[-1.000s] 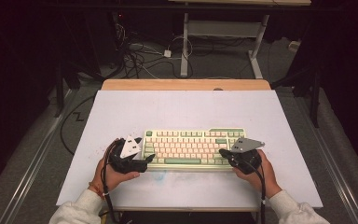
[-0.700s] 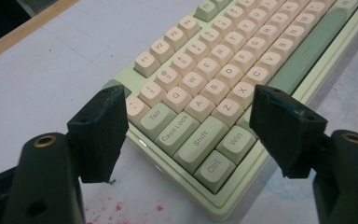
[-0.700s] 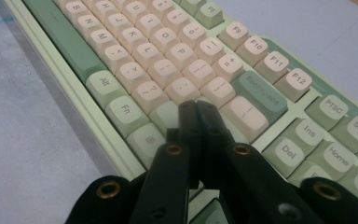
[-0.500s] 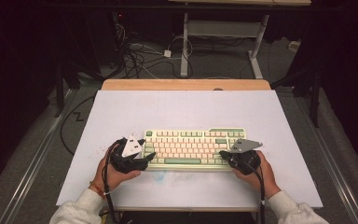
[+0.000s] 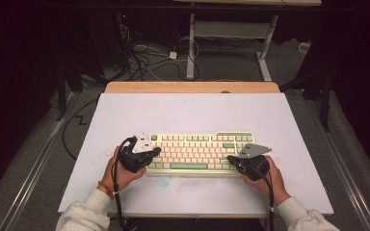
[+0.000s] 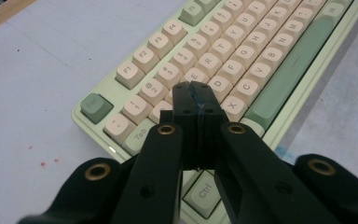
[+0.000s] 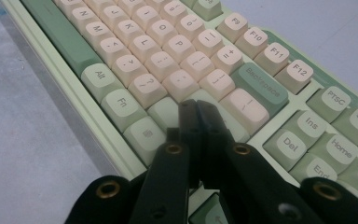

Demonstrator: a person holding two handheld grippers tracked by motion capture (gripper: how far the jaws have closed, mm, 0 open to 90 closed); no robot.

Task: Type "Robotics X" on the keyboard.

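Note:
A pale green keyboard point(image 5: 200, 151) with cream and green keys lies across the near half of the white mat. My left gripper point(image 5: 155, 152) rests over its left end. In the left gripper view its jaws point(image 6: 191, 93) have just been closing and now meet above the keys near Tab and Caps, with nothing between them. My right gripper point(image 5: 231, 159) sits over the keyboard's right end. In the right gripper view its jaws point(image 7: 193, 112) are shut and empty above the keys near Shift and Enter on the keyboard point(image 7: 168, 51).
The white mat point(image 5: 192, 113) covers a wooden table whose far edge point(image 5: 192, 87) shows. A faint blue stain point(image 5: 164, 182) marks the mat before the keyboard, and red specks point(image 6: 42, 163) lie left of it. Cables point(image 5: 144, 57) and a desk frame point(image 5: 192, 43) stand on the floor beyond.
The left gripper's jaws have drawn together over the keyboard's left end. Both hands keep about the same places, and the keyboard has not moved.

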